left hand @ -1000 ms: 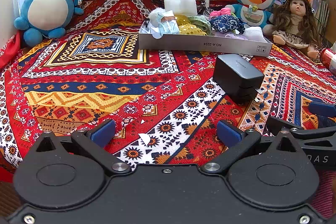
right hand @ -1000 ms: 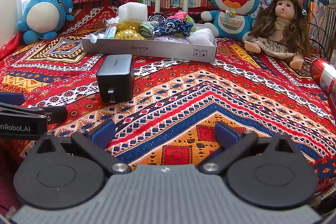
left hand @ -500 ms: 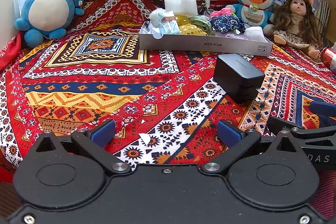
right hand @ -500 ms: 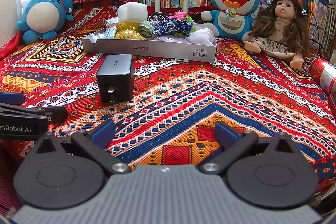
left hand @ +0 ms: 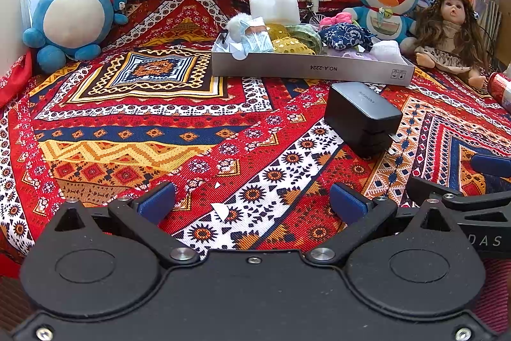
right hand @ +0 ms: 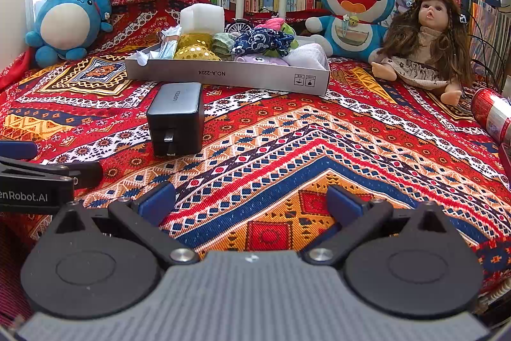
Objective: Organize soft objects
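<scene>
A patterned cloth (left hand: 134, 130) covers the whole surface, giving a soft bed to work on. At 12 o'clock in the left view a shallow box (left hand: 306, 71) holds the soft things (left hand: 293, 35), heaped together inside, seemingly already gathered there. At 2 o'clock, near the box but apart from it, lies a black charger (left hand: 362, 117), hard and so probably left out. The left gripper (left hand: 252, 202) and right gripper (right hand: 250, 202) hover low at 6 o'clock, both released and empty.

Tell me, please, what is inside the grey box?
The box holds a white foam block, gold sequin pieces, blue patterned cloth and a white towel; anything underneath is covered.
</scene>
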Demonstrator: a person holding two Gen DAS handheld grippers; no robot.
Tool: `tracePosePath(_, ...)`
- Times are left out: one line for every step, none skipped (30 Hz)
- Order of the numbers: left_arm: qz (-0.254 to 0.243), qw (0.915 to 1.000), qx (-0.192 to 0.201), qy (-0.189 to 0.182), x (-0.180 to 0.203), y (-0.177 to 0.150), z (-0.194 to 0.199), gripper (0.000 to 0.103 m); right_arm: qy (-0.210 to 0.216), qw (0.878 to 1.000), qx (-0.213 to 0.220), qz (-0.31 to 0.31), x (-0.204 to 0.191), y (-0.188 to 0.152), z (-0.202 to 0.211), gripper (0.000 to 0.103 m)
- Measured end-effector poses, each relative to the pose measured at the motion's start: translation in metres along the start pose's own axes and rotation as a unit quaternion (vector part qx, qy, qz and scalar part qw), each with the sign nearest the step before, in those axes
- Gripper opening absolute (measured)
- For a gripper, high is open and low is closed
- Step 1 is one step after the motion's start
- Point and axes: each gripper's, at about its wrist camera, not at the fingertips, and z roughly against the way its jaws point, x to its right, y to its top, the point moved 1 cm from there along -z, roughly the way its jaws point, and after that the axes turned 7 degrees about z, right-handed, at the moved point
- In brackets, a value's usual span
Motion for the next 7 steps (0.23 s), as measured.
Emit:
tracePosePath(0.000, 1.0000, 0.000, 0.000, 0.0003, -0.0006, 0.0002, 0.103, 0.000, 1.000, 0.000, 0.000, -0.0001, 0.0001, 0.0001, 0.103)
tracePosePath(0.000, 1.0000, 0.000, 0.000, 0.0003, -0.0007, 0.0003, 0.103, 0.000, 1.000, 0.000, 0.000, -0.0001, 0.0001, 0.0001, 0.103)
tracePosePath(0.000, 1.0000, 0.000, 0.000, 0.0003, -0.0006, 0.0003, 0.103, 0.000, 1.000, 0.000, 0.000, 0.0000, 0.0001, 0.0001, 0.103)
tracePosePath(0.000, 1.0000, 0.000, 0.000, 0.0002, -0.0006, 0.0002, 0.103, 0.000, 1.000, 0.000, 0.000, 0.0000, 0.0001, 0.0001, 0.103)
tracePosePath(0.000, 1.0000, 0.000, 0.000, 0.0003, -0.0007, 0.0003, 0.103, 0.000, 1.000, 0.000, 0.000, 0.0000, 0.0001, 0.0001, 0.103)
tracePosePath(0.000, 1.0000, 0.000, 0.000, 0.0002, -0.0006, 0.0002, 0.103, 0.000, 1.000, 0.000, 0.000, 0.0000, 0.0001, 0.0001, 0.103)
tracePosePath(-0.001, 1.0000, 0.000, 0.000, 0.0003, -0.0008, 0.0003, 0.103, 0.000, 1.000, 0.000, 0.000, 0.0000, 0.0001, 0.0001, 0.103)
